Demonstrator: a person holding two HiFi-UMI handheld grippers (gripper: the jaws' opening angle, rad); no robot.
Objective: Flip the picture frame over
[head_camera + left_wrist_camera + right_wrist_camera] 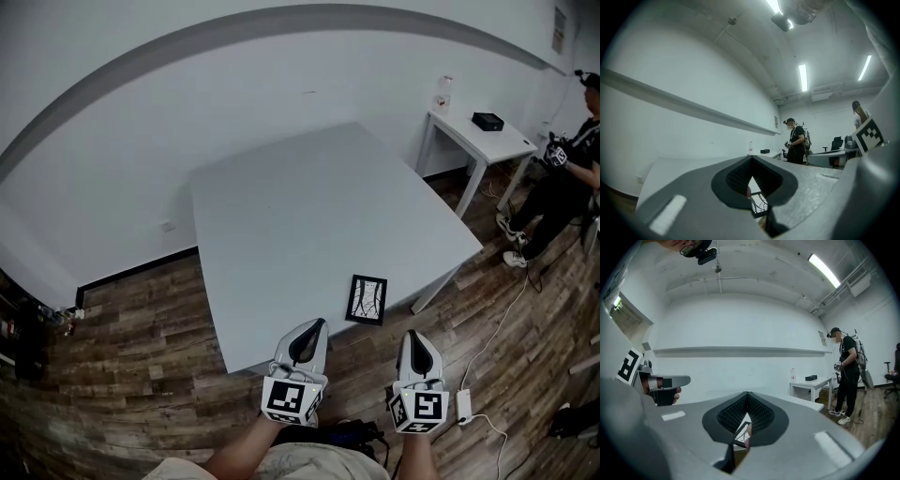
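- The picture frame (367,300) lies flat on the table (309,187), close to the edge nearest me and towards its right corner, partly ahead of the gap between my two tongs.
- Its picture side faces up: a pale sheet with dark branching lines inside a dark border.
- How far along, as I judge it: nothing holds the frame, and it is not tilted or lifted. A frame lying face up fits one waiting to be turned face down, and it fits equally one that has been turned up from its back. These views do not settle which.
- The frame's long axis runs away from me across the table. Its far end leans slightly to the right, and a short side faces the near edge.
- My left tongs (317,328) are closed, tips together with nothing between them. They are held above the floor just short of the table edge, near the frame but apart from it.
- My right tongs (412,336) are closed and empty too. They sit level with the left, just to the right of the frame and nearer to me than it.
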